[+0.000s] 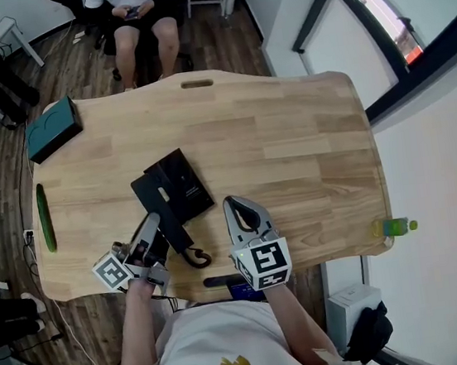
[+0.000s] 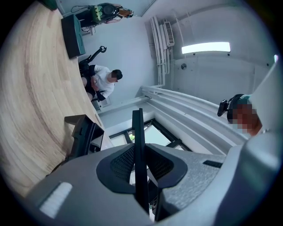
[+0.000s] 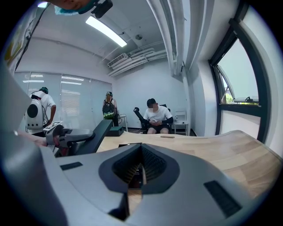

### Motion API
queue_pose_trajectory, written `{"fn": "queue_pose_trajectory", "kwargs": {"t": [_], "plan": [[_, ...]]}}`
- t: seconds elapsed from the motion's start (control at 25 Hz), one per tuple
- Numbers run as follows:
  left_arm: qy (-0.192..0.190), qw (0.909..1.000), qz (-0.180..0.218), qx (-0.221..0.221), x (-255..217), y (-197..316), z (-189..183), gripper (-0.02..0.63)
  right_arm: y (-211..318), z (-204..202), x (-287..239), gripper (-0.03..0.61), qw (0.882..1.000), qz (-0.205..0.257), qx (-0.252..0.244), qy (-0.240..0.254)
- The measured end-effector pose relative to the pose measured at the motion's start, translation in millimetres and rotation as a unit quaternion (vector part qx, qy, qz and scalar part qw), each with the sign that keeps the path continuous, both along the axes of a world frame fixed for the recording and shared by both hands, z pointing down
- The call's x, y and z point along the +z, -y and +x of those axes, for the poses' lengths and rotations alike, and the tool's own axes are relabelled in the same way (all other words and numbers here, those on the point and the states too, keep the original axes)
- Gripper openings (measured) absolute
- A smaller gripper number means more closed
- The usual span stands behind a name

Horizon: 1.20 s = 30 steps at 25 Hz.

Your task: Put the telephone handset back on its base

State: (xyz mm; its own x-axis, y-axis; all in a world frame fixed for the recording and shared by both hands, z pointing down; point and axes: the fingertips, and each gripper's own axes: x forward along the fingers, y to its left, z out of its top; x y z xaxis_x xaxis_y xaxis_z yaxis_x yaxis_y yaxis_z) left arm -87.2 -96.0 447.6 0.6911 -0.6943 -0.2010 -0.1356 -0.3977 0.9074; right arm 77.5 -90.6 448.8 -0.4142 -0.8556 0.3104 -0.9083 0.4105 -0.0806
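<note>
The black telephone base (image 1: 180,185) lies flat near the table's middle-left, and it also shows in the left gripper view (image 2: 83,134). My left gripper (image 1: 152,223) is just in front of the base, shut on the black handset (image 1: 176,238). The handset is held tilted above the tabletop, and it appears as a thin black edge (image 2: 138,128) between the jaws. Its curled cord (image 1: 197,259) trails by the table's near edge. The right gripper (image 1: 240,204) rests to the right of the base, shut and empty. Its own view shows the raised handset (image 3: 95,134) on the left.
A teal box (image 1: 53,130) sits at the table's far-left corner, and a long green object (image 1: 45,217) lies along the left edge. A person sits on a chair (image 1: 140,18) beyond the far edge. A green bottle (image 1: 395,227) stands off the table's right side.
</note>
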Motion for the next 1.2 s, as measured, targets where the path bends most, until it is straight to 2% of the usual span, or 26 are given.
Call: {"fn": "queue_pose_trajectory", "kwargs": {"t": [0.08,0.2,1.2], "plan": [[-0.005,1.0000,-0.001,-0.003,3,3,-1,0.074,3,0,3,0.005,1.000,-0.005,-0.001,-0.001],[0.010,0.9999,-0.009,0.001,15,7,0,0.074,8,-1,9,0.005,1.000,-0.012,-0.003,-0.002],[0.015,0.9976,-0.061,-0.029,78,27,-1,0.075,39,-9,61,0.005,0.997,-0.069,-0.031,-0.016]]}}
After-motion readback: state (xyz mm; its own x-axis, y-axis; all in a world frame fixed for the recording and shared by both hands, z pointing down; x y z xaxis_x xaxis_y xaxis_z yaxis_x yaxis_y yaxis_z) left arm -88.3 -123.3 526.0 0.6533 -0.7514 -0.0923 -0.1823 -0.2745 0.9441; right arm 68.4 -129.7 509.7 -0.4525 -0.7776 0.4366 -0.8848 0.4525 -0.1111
